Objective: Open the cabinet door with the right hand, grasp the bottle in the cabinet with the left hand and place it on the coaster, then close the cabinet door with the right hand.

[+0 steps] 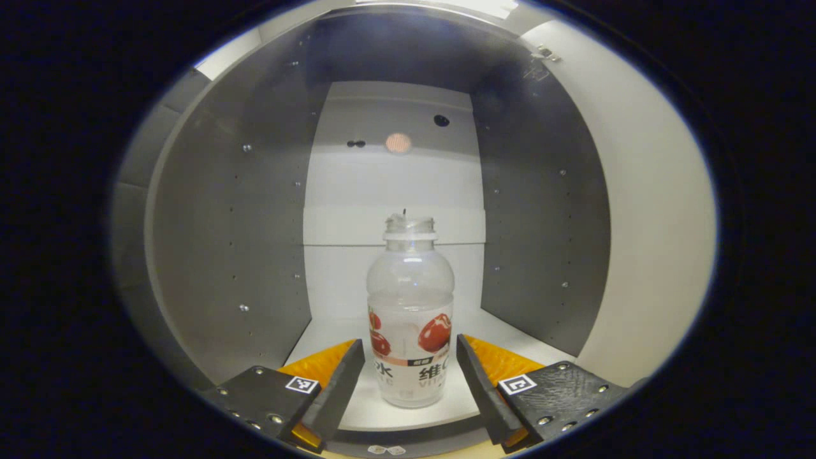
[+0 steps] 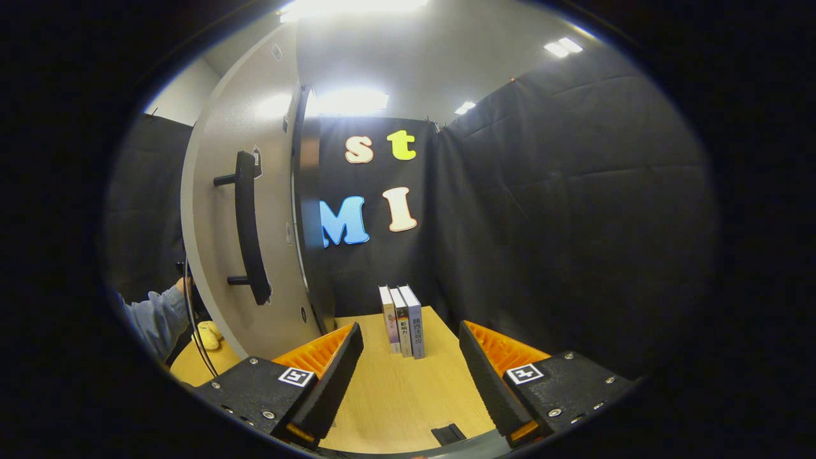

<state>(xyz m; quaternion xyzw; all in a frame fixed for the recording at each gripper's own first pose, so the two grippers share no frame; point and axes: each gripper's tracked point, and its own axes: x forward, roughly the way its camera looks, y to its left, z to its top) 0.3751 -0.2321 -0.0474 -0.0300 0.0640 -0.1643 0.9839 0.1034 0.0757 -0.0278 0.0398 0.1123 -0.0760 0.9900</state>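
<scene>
Left gripper view: left gripper (image 1: pixel 410 376) with fingers spread, a gap at either side of the bottle (image 1: pixel 410 319), which stands upright on the white floor of the cabinet (image 1: pixel 229 255) at 6 o'clock. Right gripper view: right gripper (image 2: pixel 411 370) with fingers spread, holding nothing, above the wooden table (image 2: pixel 395 395); open cabinet door (image 2: pixel 217 191) with black handle (image 2: pixel 247 229) at 10 o'clock; three upright books (image 2: pixel 403 320) at centre; a sleeve (image 2: pixel 153 315) at 8 o'clock

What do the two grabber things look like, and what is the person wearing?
Both the left gripper and the right gripper have two black wedge-shaped fingers with ribbed orange backs, bolted to black blocks carrying small black-and-white square markers. The person wears a light blue sleeve, with a thin dark cable beside it.
</scene>
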